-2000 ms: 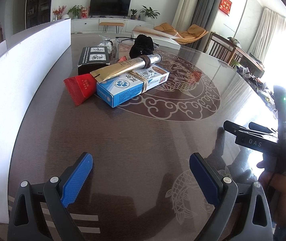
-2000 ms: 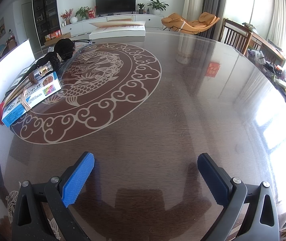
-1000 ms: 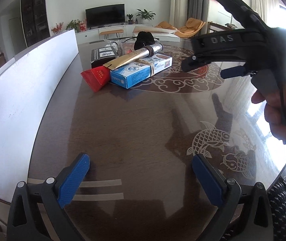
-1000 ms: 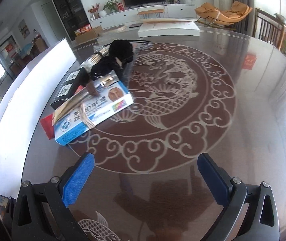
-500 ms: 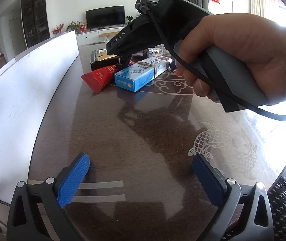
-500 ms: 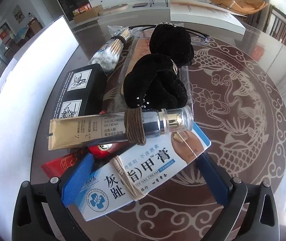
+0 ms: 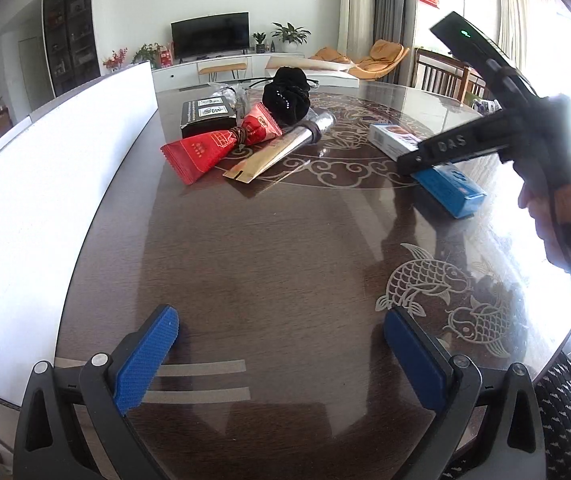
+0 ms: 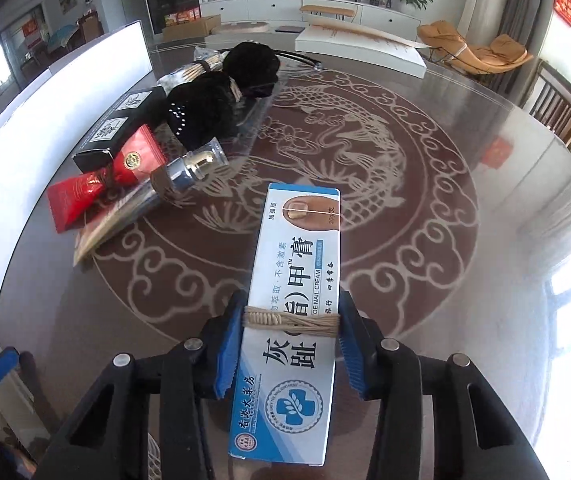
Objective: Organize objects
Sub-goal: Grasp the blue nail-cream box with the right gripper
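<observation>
The right gripper (image 8: 291, 344) now clamps the blue box (image 8: 291, 320) at its string-bound middle and holds it out over the table (image 7: 285, 260), well apart from the pile it lay in half a second ago. The gold tube (image 7: 281, 148) that rested across it has dropped onto the table beside the red packet (image 7: 213, 146) and black box (image 7: 207, 116). The left gripper (image 7: 281, 344) hangs open and empty near the table's edge. One item is separated, it seems; the rest still wait.
</observation>
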